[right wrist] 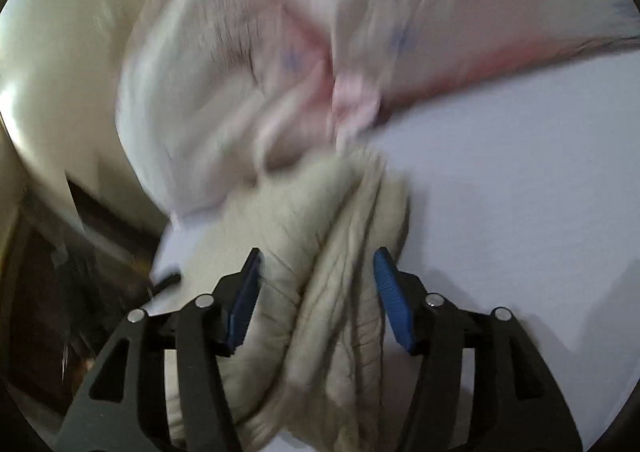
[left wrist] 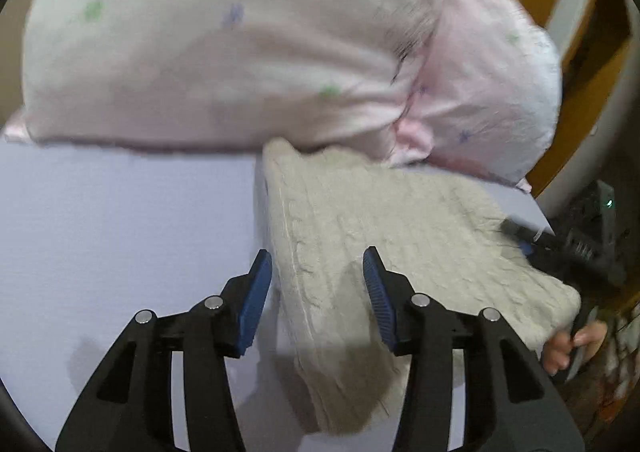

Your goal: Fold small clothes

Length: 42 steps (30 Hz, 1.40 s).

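Beige cable-knit sweater (left wrist: 360, 236), bunched and ridged, lying on the smooth lilac sheet (left wrist: 120, 232) just below the soft pink pillow (left wrist: 224, 52). Left gripper (left wrist: 318, 272) spread wide above its edge; right gripper (right wrist: 318, 272) likewise spread, straddling folds, pinching nothing.

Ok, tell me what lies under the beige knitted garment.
The beige knitted garment lies on the pale lavender sheet, its far edge against the pink pillow. Whatever the knit covers beneath itself cannot be seen.

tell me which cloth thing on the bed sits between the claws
The beige knitted garment, ribbed and plain; the pink pillow with small flowers lies farther back.
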Tool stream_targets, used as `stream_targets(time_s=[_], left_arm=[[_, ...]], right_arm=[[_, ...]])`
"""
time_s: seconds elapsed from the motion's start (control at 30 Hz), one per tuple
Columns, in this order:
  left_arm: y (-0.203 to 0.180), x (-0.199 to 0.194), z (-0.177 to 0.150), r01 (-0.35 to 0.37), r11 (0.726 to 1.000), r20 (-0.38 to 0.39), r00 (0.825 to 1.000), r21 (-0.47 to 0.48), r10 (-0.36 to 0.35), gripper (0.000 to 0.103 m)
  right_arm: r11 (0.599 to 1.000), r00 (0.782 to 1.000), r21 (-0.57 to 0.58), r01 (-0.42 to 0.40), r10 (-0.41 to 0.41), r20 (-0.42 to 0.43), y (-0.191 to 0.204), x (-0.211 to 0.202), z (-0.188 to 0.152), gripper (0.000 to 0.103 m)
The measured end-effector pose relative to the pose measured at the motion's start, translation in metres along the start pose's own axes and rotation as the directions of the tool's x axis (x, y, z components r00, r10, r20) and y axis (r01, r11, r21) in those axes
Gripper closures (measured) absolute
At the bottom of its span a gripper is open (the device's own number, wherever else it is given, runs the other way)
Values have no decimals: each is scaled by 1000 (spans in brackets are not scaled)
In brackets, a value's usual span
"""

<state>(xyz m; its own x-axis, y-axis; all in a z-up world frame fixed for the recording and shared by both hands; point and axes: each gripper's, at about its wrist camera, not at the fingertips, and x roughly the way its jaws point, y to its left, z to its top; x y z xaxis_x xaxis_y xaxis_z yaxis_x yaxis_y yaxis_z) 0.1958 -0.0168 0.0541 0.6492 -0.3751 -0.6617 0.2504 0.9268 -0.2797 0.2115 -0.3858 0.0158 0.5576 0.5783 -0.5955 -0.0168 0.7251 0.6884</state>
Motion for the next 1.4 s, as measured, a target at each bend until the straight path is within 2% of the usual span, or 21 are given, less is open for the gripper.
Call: stream_targets(time_s=[0.07,0.13,0.17,0.2,0.27,0.4,0.47,0.53,0.6,0.67,0.73,0.8,0.87,0.9,0.97,1.0,1.03,1.07,1.2,1.3,1.4], left_arm=[[-14,-21,-4,27,999,73,997,37,-30,45],[-30,-29,-8,68,995,101,992,76,-76,43],[-41,-27,-11,89,991,90,991,102,-98,43],[-51,-20,-14,107,986,63,991,131,-116,42],[-63,-8,-23,111,980,17,993,162,-116,42],[-76,1,-40,150,966,-24,989,212,-148,42],[-88,7,-47,100,956,-36,995,277,-94,42],[-90,8,-54,71,946,-33,997,316,-63,42],[-83,0,-57,86,954,-24,996,289,-83,42],[-76,-8,-58,116,961,-18,993,251,-115,42],[-69,-18,-62,128,968,-7,991,215,-130,42],[-63,-28,-67,118,977,10,993,180,-122,39],[-58,-37,-74,83,985,28,996,148,-88,27],[-56,-40,-76,62,988,37,997,140,-68,23],[-53,-43,-81,1,991,43,999,131,-7,15],[-52,-45,-83,-29,992,41,999,123,24,13],[-51,-46,-84,-48,992,36,998,116,44,8],[-50,-47,-87,-66,992,31,998,110,63,5],[-53,-43,-95,-102,987,13,995,125,102,1],[-50,-29,-96,-132,984,-39,990,121,137,1],[-45,-15,-99,-129,986,-99,985,101,139,1]], right_arm=[[999,999,-44,-23,25,29,12,-16,-2,45],[996,999,-86,26,-29,-39,24,-3,-8,50],[987,990,-136,88,-102,-101,30,15,-14,62],[973,978,-181,145,-168,-121,33,27,-15,86],[957,972,-212,199,-221,-83,31,28,-18,88],[961,964,-83,264,-265,-7,7,12,-6,93],[949,953,-115,295,-301,-33,6,17,-11,88],[926,936,-148,348,-351,5,19,9,-14,75],[943,953,-144,301,-292,81,35,-18,-20,71],[960,971,-168,223,-204,122,54,-34,-29,60],[964,986,-223,148,-124,115,72,-45,-47,50],[947,988,-282,156,-145,62,85,-25,-67,46],[930,968,-285,234,-250,-20,74,-1,-78,46],[930,965,-284,235,-258,-45,66,7,-82,47],[936,972,-275,222,-233,-9,72,-10,-83,48],[938,975,-272,215,-223,3,75,-18,-84,40],[938,977,-275,212,-211,34,76,-34,-86,13],[933,975,-282,224,-212,74,80,-49,-91,2],[910,954,-287,297,-275,118,86,-64,-107,2],[867,911,-288,405,-409,50,81,-43,-119,2],[853,882,-268,448,-470,-22,73,-19,-125,2]])
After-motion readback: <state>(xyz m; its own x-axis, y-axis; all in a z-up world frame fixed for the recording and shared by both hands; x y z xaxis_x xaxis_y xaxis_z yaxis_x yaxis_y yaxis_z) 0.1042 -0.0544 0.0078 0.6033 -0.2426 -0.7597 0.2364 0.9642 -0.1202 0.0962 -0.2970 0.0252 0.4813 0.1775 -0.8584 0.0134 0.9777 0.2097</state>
